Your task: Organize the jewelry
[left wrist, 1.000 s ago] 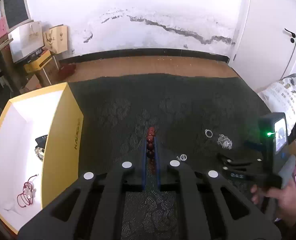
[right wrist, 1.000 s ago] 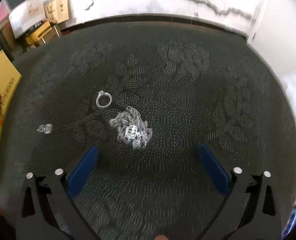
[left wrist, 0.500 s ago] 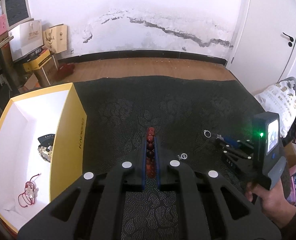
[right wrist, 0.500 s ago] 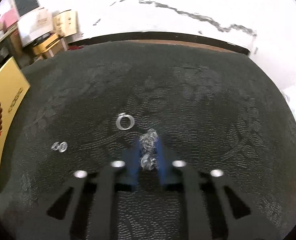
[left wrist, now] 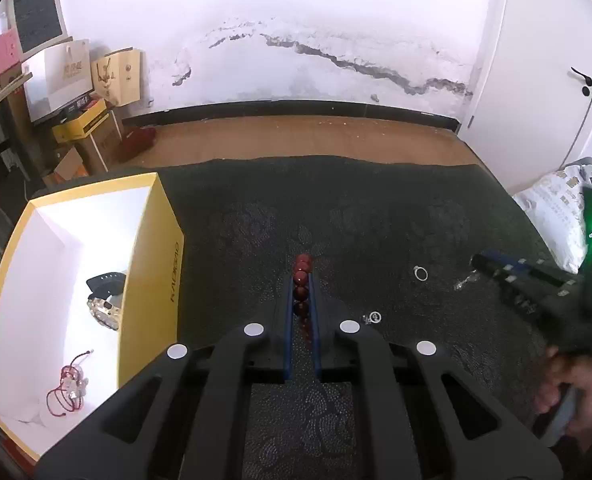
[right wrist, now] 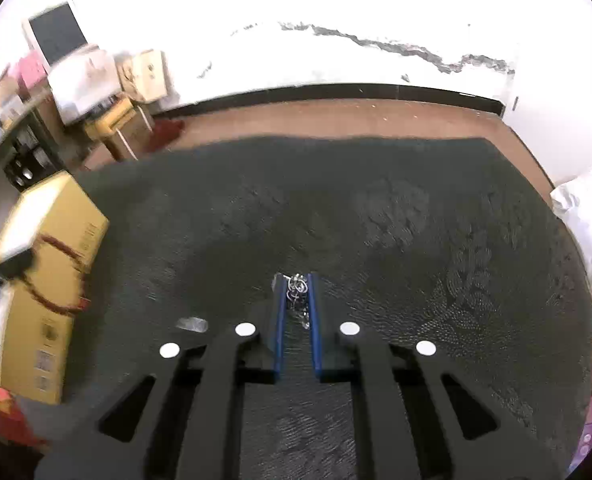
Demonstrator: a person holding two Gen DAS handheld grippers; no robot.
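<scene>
My left gripper (left wrist: 301, 280) is shut on a dark red bead bracelet (left wrist: 301, 276), held above the dark patterned cloth (left wrist: 376, 216). My right gripper (right wrist: 296, 284) is shut on a silver chain (right wrist: 297, 290) and holds it off the cloth; it also shows in the left wrist view (left wrist: 480, 266) with the chain dangling (left wrist: 465, 282). A silver ring (left wrist: 420, 273) and small silver earrings (left wrist: 372, 317) lie on the cloth. A yellow box (left wrist: 152, 264) with a white inside stands at the left, holding a watch (left wrist: 104, 304) and a red string piece (left wrist: 67, 388).
Cardboard boxes and paper bags (left wrist: 96, 92) are stacked by the wall at the far left. A white bag (left wrist: 556, 212) lies off the cloth's right edge. A wood floor strip (left wrist: 296, 136) runs beyond the cloth.
My right gripper closed on the silver chain and lifted it off the cloth, swinging left. My left gripper rose slightly, still holding the bead bracelet.
</scene>
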